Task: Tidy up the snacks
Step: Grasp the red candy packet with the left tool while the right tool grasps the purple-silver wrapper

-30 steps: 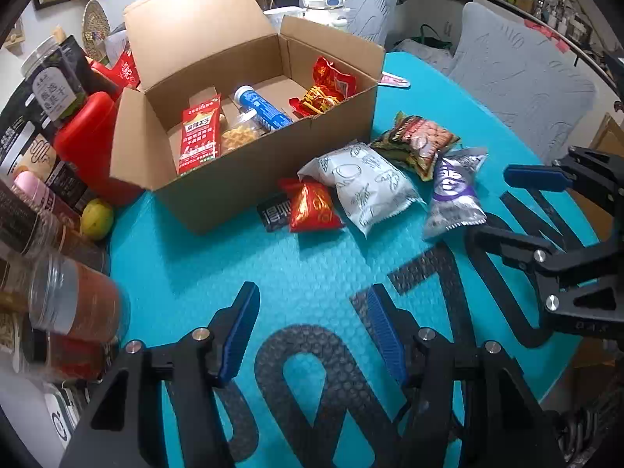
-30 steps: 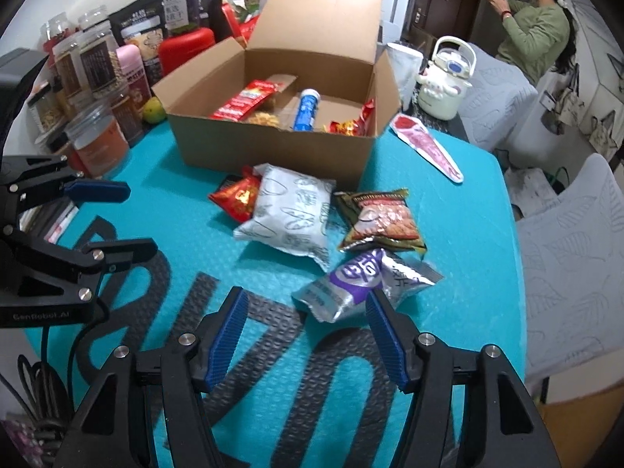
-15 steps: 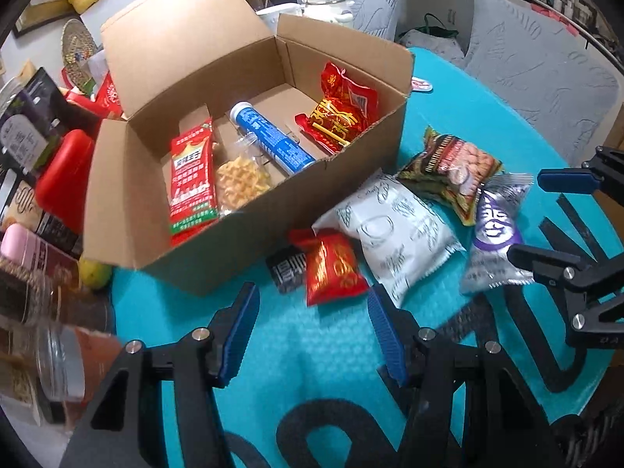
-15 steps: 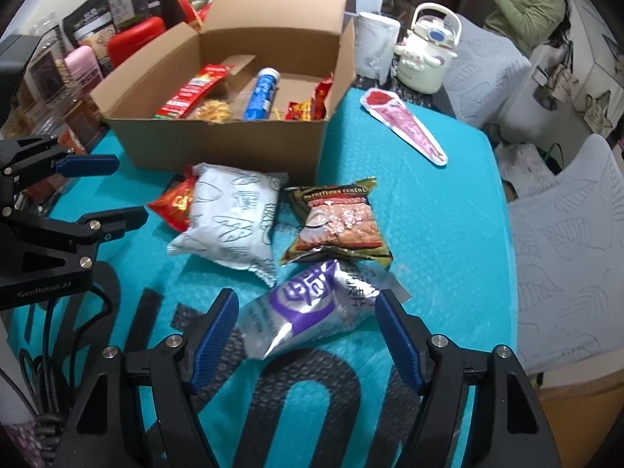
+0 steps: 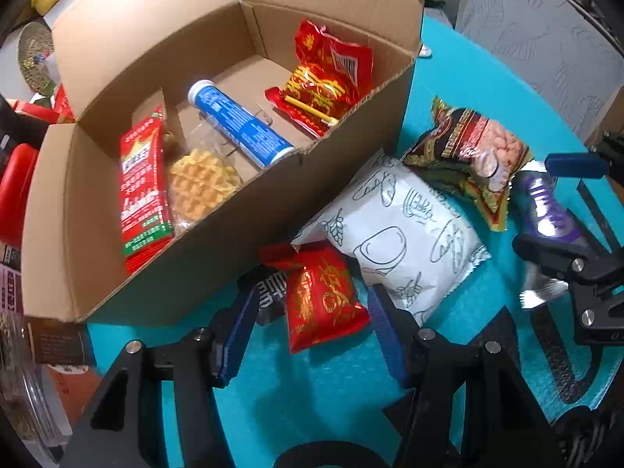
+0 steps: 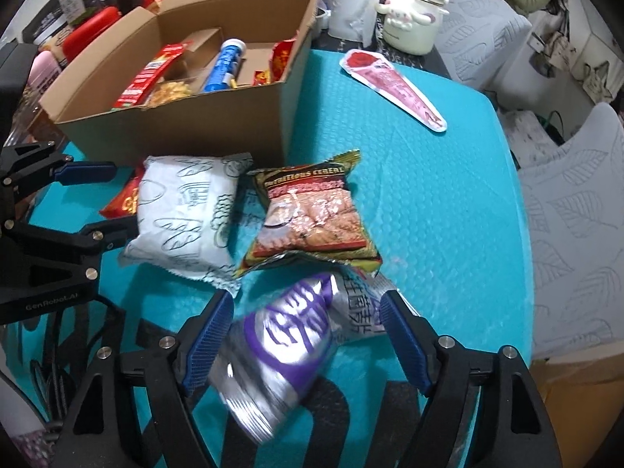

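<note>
1. Left wrist view only: the left gripper (image 5: pixel 310 331) is spread wide, its blue pads on either side of a small red packet (image 5: pixel 323 300) that lies flat on the teal table (image 5: pixel 312 397); whether they touch it is unclear
2. Right wrist view: the right gripper (image 6: pixel 306 341) is also spread, its pads flanking a shiny purple-and-silver packet (image 6: pixel 284 339), blurred here, with gaps on both sides
3. Beyond lie a white printed pouch (image 5: pixel 394 230) overlapping the red packet, and a cereal bag (image 6: pixel 312 218) just beside it
4. The left view looks down into the open cardboard box (image 5: pixel 218 241): a red sachet (image 5: pixel 142 191), a waffle (image 5: pixel 201 183), a blue tube (image 5: pixel 240 128) and a red-gold bag (image 5: pixel 325 78)
5. Only the right view shows the pink cone wrapper (image 6: pixel 394 85) and cream kettle (image 6: pixel 415 11) farther off
</note>
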`<state>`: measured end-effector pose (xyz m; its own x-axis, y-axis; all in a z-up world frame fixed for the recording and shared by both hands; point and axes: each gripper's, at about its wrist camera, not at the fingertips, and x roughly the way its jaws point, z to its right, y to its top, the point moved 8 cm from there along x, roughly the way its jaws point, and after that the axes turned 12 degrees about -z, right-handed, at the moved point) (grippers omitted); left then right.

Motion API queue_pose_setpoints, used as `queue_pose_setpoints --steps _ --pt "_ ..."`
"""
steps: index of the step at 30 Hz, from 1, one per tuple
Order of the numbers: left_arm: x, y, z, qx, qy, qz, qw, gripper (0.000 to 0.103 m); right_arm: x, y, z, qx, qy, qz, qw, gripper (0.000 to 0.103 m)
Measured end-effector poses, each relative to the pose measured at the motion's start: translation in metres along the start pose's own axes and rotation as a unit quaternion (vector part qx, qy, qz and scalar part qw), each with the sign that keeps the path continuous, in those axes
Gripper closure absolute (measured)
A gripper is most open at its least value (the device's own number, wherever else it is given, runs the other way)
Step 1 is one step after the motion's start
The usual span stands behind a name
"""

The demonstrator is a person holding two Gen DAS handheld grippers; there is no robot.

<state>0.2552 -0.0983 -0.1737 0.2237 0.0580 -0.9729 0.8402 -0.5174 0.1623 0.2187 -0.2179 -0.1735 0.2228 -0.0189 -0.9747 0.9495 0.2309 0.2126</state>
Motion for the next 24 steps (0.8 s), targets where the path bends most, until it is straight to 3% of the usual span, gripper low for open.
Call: queue_pose_setpoints --steps 6,15,17,18,19,22,24 --pt "0.022 0.006 0.001 0.005 -0.007 -0.023 0.9997 0.046 0.016 0.002 0.008 0.002 -0.013 -0.012 1.0 0.022" --pt "0.024 0.02 0.005 0.018 -0.009 -0.001 0.9998 0.046 0.022 0.0 0.009 -0.013 -0.005 -0.015 1.0 0.023" --pt "0.022 0.019 0.009 0.024 -0.011 0.002 0.9996 0.05 0.021 -0.002 0.008 -0.022 -0.011 -0.013 1.0 0.032" --pt "0.02 0.02 0.013 0.029 -0.022 0.001 0.9994 0.061 0.02 -0.003 0.008 -0.026 -0.015 -0.013 0.999 0.04" --pt "0.018 0.018 0.015 0.03 -0.032 -0.002 0.999 0.065 0.02 -0.003 0.008 -0.029 -0.018 -0.012 0.999 0.05" --pt "0.016 0.014 0.021 0.041 -0.03 0.0 0.9987 0.067 0.017 -0.007 0.005 -0.034 -0.001 -0.012 0.999 0.065" --pt "0.016 0.007 0.027 0.048 -0.029 0.0 0.9984 0.068 0.016 -0.009 0.002 -0.04 0.004 -0.011 0.999 0.068"
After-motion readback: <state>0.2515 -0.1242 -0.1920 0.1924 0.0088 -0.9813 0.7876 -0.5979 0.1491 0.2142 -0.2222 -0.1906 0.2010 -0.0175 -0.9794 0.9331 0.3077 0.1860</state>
